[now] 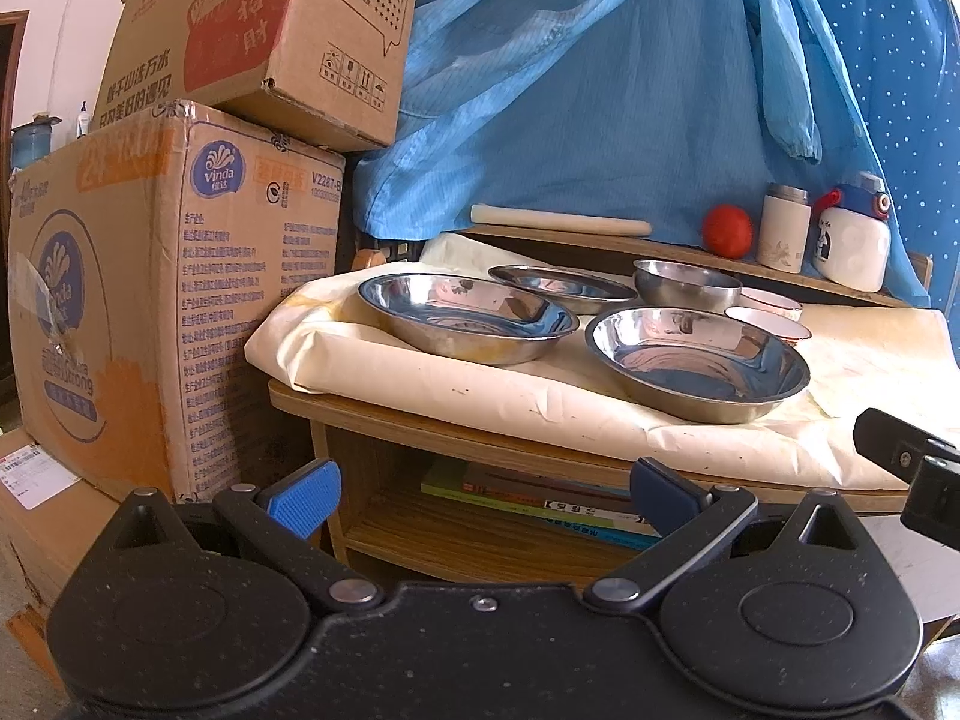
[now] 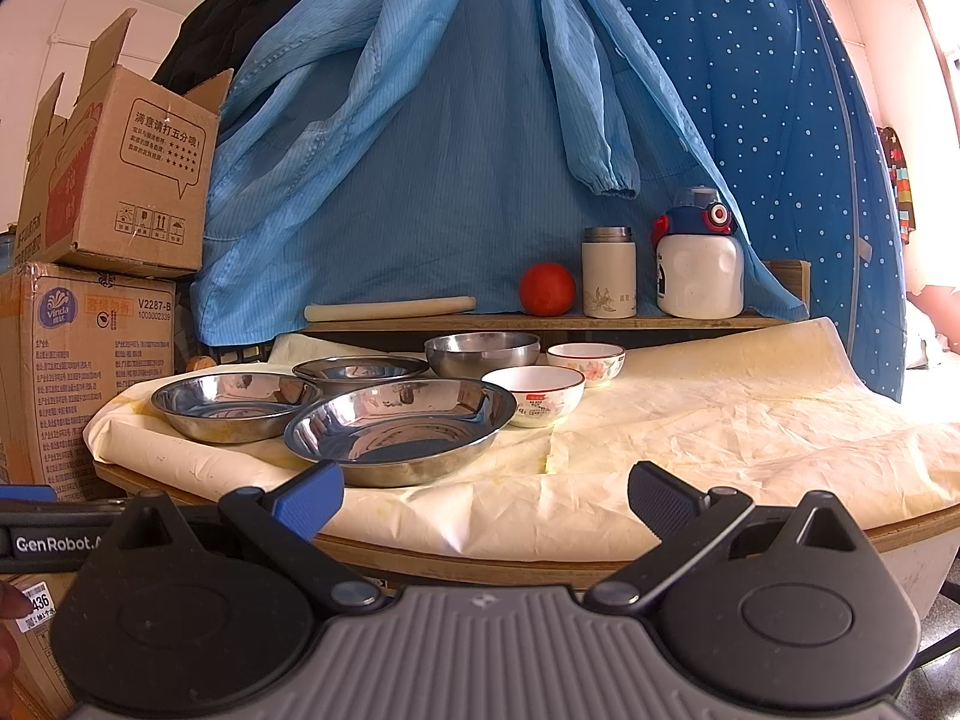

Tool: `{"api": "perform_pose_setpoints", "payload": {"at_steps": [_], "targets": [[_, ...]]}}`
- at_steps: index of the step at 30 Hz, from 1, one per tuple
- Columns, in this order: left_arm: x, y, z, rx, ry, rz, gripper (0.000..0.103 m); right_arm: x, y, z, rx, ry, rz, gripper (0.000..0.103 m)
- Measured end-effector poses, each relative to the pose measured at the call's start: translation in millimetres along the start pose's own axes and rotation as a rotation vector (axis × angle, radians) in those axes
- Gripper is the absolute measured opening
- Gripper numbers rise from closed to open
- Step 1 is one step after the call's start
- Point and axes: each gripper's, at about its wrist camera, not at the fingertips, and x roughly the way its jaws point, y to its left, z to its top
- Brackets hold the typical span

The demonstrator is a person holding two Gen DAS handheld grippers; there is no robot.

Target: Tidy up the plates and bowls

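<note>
Three shallow steel plates lie on the paper-covered table: a near one (image 2: 396, 429) (image 1: 699, 363), a left one (image 2: 234, 405) (image 1: 465, 315) and a far one (image 2: 360, 372) (image 1: 561, 285). A deep steel bowl (image 2: 483, 354) (image 1: 687, 285) stands behind them. Two white ceramic bowls stand to its right, one nearer (image 2: 534, 393) (image 1: 768, 321) and one farther (image 2: 585, 363) (image 1: 771, 302). My left gripper (image 1: 483, 495) is open and empty, below the table's front edge. My right gripper (image 2: 486, 498) is open and empty, just in front of the near plate.
Stacked cardboard boxes (image 1: 174, 276) stand left of the table. A back shelf holds a rolling pin (image 2: 390, 307), a tomato (image 2: 547, 288), a flask (image 2: 609, 279) and a white bottle (image 2: 699, 264). Blue coats (image 2: 480, 120) hang behind. Books (image 1: 540, 498) lie under the tabletop.
</note>
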Motion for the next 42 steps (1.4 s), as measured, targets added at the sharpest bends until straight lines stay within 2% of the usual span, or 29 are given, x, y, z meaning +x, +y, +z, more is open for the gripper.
{"api": "perform_pose_setpoints", "payload": {"at_steps": [31, 42], "targets": [[-1.3, 1.2, 2.4, 0.000, 0.001, -0.001, 0.102, -0.2, -0.6, 0.6, -0.004, -0.001, -0.001, 0.103], [12.1, 7.5, 43.3, -0.016, -0.040, 0.012, 0.102, 27.8, -21.4, 21.4, 0.022, -0.008, 0.012, 0.103]]}}
